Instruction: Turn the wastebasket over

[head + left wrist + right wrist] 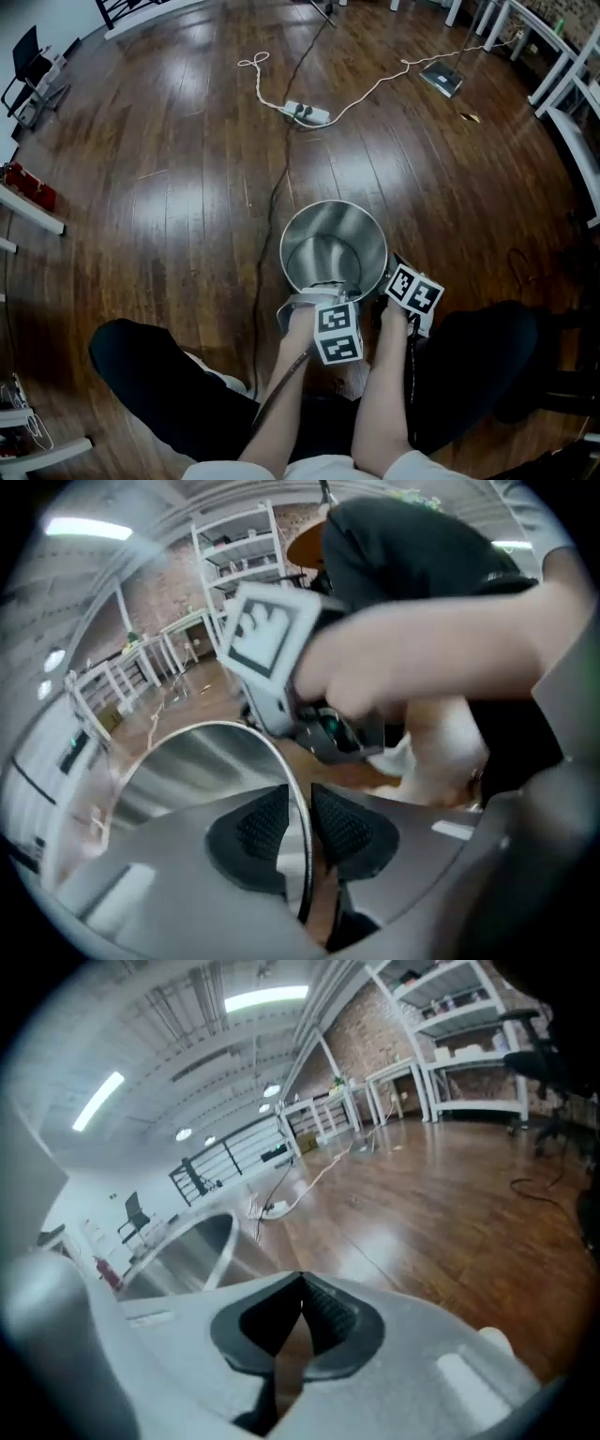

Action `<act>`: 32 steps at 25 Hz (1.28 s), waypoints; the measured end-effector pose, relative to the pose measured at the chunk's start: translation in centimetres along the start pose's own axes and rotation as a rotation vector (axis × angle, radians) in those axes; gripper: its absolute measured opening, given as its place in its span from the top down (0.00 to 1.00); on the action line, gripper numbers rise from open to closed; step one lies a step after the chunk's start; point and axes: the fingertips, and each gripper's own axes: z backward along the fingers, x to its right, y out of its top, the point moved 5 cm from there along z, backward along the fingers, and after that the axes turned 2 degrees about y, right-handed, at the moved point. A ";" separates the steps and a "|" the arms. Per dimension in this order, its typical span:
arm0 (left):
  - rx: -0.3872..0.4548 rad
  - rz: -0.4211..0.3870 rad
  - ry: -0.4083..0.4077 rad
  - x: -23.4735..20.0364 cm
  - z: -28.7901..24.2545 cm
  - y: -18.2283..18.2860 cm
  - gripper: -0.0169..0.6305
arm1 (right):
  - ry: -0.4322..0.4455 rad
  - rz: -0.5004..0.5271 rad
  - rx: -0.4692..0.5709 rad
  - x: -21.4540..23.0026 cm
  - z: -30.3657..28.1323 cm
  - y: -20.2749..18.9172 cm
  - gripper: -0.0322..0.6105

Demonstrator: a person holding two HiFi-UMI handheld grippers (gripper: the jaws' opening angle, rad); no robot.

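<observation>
Your left gripper [298, 803] is clamped on the near rim of the wastebasket [330, 225], with the thin metal edge running between its pads. Your right gripper [300, 1299] is closed on nothing. The wastebasket stands mouth up just to its left.

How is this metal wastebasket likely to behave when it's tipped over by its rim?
The wastebasket looks like thin sheet steel and empty, so probably light and stiff. Its polished wall may slip between the jaws of the left gripper, which pinch only the rim. Being round, it would likely roll once on its side.
</observation>
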 end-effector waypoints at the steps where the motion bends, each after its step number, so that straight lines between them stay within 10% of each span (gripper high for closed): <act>1: -0.012 -0.039 0.027 0.6 -0.4 -0.3 0.82 | 0.008 0.019 0.070 -1.0 1.3 1.5 0.98; 6: 0.081 -0.058 0.250 -0.2 0.1 -0.3 0.68 | 0.147 0.334 0.196 -7.3 6.6 4.4 0.98; 9: 0.172 0.136 0.353 -0.8 2.4 -0.3 0.50 | 0.244 0.435 0.231 -8.5 10.0 4.3 0.97; 19: 0.590 0.714 0.674 3.1 17.5 -3.5 0.48 | 0.399 0.487 0.391 -8.9 21.7 -3.2 0.79; 27: 0.729 0.743 0.747 14.5 25.8 -3.5 0.44 | 0.336 0.558 0.544 -10.4 34.5 -12.6 0.41; 32: 0.755 0.711 0.722 23.8 30.2 -3.7 0.41 | 0.273 0.536 0.578 -9.3 42.7 -18.5 0.35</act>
